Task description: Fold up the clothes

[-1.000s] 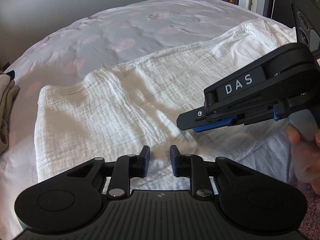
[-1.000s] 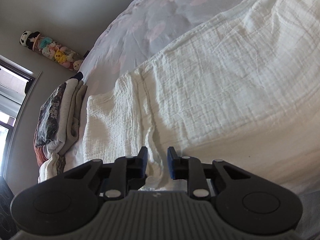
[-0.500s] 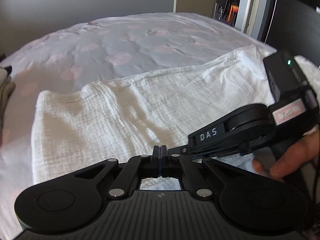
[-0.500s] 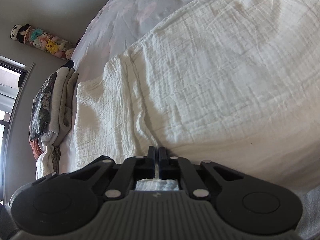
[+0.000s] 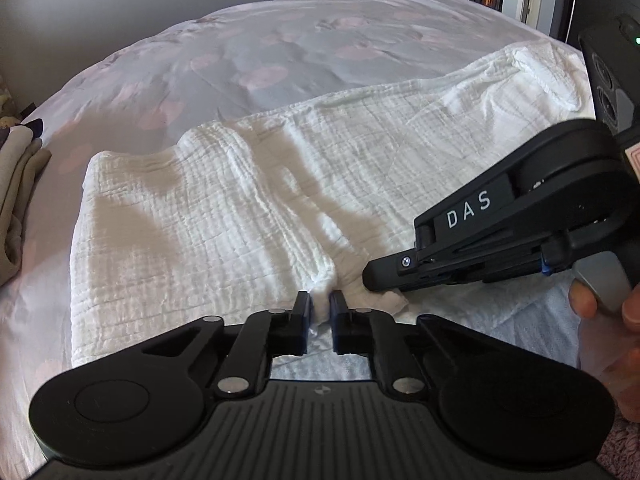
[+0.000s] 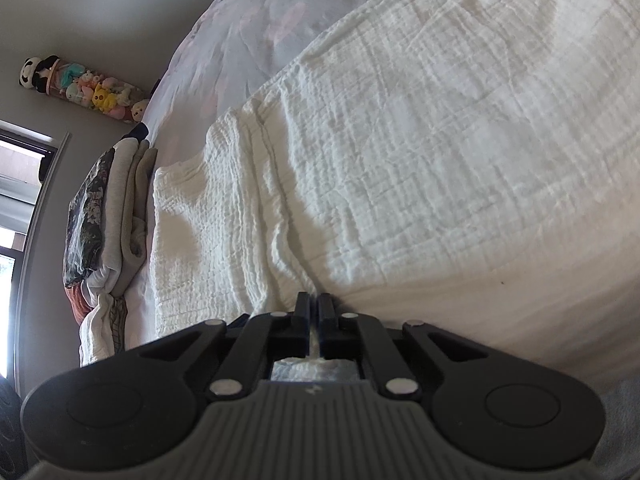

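Both grippers went from jaws apart above the fabric to pinched on it. Left gripper now clamps a bunched ridge of the white muslin cloth at its near edge; its jaws closed right up half a second ago and have since eased out a touch, the fold between the pads. Right gripper has its jaws nearly together with a thin sliver of the same cloth between them, near edge too. In the left wrist view the right gripper comes in from the right, tip down on the cloth just beside the left one, a person's hand on its handle. Cloth lies spread across the bed, which has a pale floral cover; wrinkles run back from both pinch points. Pile of folded clothes sits at the left end of the bed, beside the cloth's left edge, possibly touching, hard to tell. Row of plush toys on the wall beyond.
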